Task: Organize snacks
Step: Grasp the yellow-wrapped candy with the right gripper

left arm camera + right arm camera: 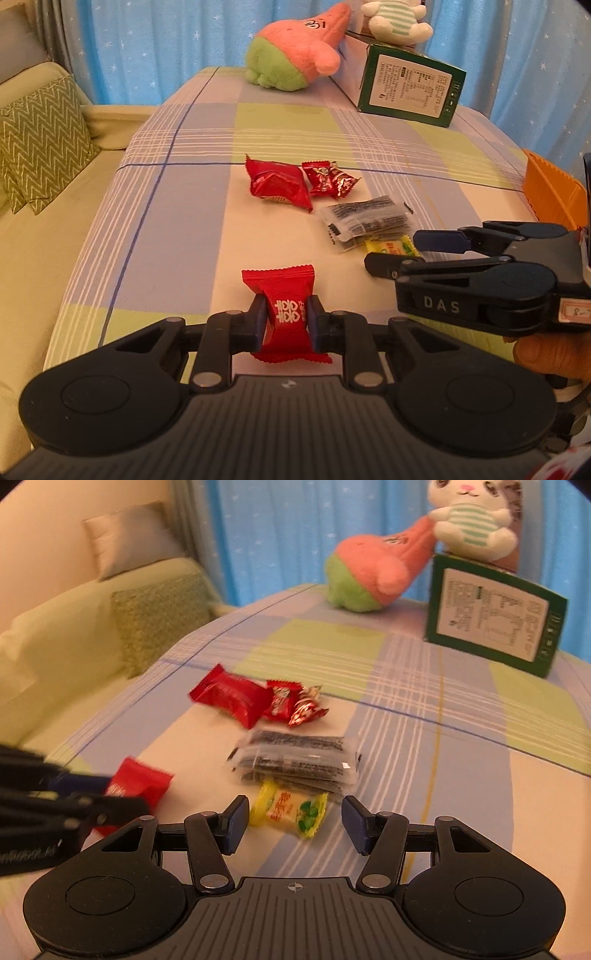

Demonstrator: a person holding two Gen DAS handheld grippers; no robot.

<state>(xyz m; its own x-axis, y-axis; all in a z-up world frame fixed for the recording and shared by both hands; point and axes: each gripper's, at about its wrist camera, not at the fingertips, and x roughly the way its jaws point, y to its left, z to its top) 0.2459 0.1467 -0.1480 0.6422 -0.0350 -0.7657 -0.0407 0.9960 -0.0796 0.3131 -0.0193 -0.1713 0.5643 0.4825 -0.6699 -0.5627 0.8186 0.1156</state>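
We hold our left gripper [286, 319] low and level, its two fingers pressed in from either side on a red candy packet [286, 314] that stands upright between the pads, lifted off the surface. Our right gripper [293, 821] sits just to the right of it, turned sideways in the left wrist view, its jaws spread wide with nothing between them, pointing forward and slightly downward.

Black ribbed left claw [286, 321] and right claw [293, 825], blue pads, silver screws, white "DAS" lettering.
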